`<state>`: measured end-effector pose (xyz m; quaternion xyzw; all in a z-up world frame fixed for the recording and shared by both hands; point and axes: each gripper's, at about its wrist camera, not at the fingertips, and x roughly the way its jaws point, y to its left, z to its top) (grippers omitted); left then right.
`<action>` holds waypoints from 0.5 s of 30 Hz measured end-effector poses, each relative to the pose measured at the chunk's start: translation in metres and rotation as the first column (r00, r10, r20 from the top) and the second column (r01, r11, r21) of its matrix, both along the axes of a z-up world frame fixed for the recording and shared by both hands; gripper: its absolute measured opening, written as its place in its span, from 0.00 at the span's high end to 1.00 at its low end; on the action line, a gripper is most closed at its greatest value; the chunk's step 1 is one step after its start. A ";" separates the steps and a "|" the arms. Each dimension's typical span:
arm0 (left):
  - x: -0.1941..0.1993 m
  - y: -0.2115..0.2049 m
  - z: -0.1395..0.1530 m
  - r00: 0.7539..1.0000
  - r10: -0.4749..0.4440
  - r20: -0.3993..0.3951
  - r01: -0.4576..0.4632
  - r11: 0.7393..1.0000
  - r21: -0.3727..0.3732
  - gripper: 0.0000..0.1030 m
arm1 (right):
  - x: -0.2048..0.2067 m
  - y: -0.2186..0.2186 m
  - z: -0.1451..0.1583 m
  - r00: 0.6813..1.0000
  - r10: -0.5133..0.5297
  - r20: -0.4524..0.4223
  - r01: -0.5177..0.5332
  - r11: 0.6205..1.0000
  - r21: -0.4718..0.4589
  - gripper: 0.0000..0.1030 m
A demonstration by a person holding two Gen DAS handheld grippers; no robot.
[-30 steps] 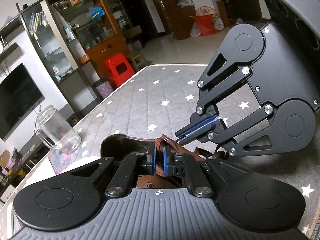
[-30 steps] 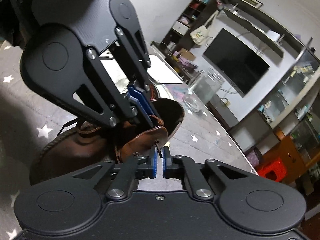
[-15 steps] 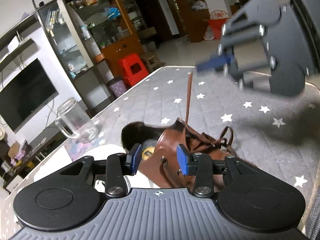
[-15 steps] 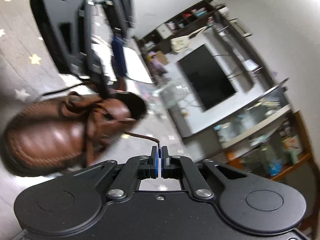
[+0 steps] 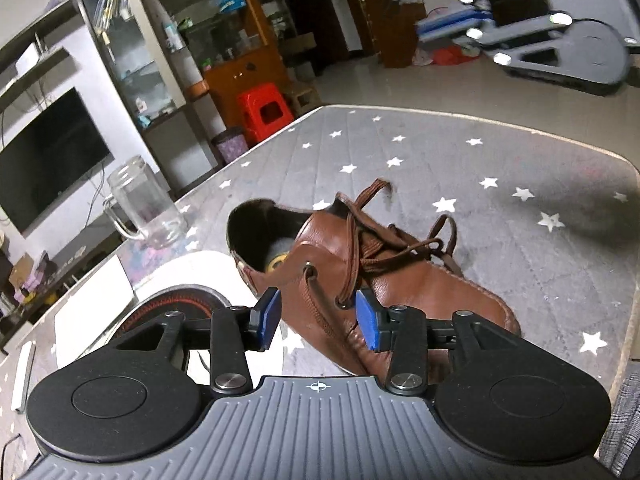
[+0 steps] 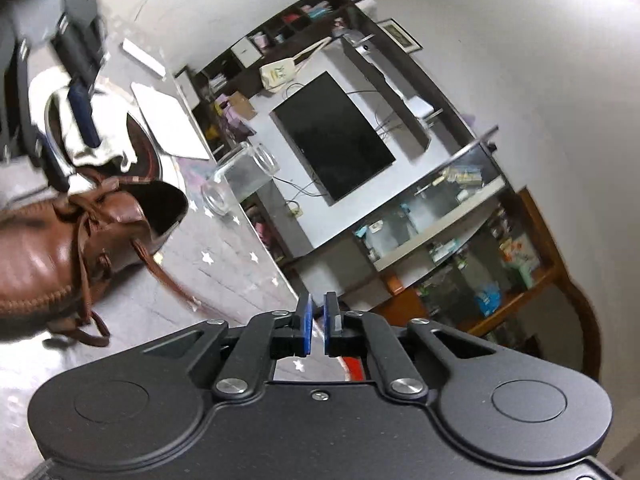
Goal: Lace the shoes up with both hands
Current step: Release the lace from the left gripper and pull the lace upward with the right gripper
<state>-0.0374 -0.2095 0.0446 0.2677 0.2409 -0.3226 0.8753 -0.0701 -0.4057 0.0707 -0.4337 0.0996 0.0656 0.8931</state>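
Observation:
A brown leather shoe [image 5: 384,280] lies on the star-patterned grey mat [image 5: 520,184], opening toward the far left. Its brown lace [image 5: 356,240] is threaded through the eyelets, and one loose end [image 5: 378,188] curls above the tongue. My left gripper [image 5: 318,318] hangs open just in front of the near eyelet flap, its pads apart and touching nothing. My right gripper [image 5: 430,28] is blurred, high at the upper right, far from the shoe. In the right wrist view its pads [image 6: 306,322] sit shut with nothing between them. The shoe [image 6: 48,248] and a blurred lace end [image 6: 168,280] lie to its left.
A glass mug [image 5: 140,208] stands left of the shoe near the table's edge. Closer in are a round dark dish with a white cloth [image 6: 100,132] and a white sheet [image 5: 96,292]. A TV [image 5: 44,160], shelves and a red stool [image 5: 266,110] stand beyond.
My left gripper opened and drew back from the shoe. My right gripper swung up and away; the lace it pulled taut half a second ago now hangs loose.

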 end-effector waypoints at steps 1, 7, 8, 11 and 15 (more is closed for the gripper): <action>0.001 0.001 -0.001 1.000 0.007 -0.006 -0.007 1.000 -0.005 0.59 | -0.001 0.000 0.000 1.000 0.013 -0.026 -0.012 1.000 0.024 0.96; 0.004 0.002 -0.004 0.999 0.016 -0.030 -0.016 1.000 -0.009 0.59 | -0.014 0.014 -0.020 0.957 0.158 -0.244 -0.106 0.971 0.212 0.96; 0.004 0.002 -0.004 0.999 0.014 -0.032 -0.015 1.000 -0.011 0.59 | -0.014 0.018 -0.026 0.946 0.177 -0.273 -0.116 0.967 0.226 0.96; 0.006 0.001 -0.004 0.999 0.012 -0.038 -0.012 1.000 -0.012 0.59 | -0.012 0.027 -0.040 0.925 0.204 -0.320 -0.139 0.967 0.214 0.96; 0.007 0.001 -0.006 0.999 0.001 -0.051 -0.001 1.000 -0.017 0.61 | -0.001 0.033 -0.052 0.909 0.212 -0.360 -0.147 0.969 0.198 0.94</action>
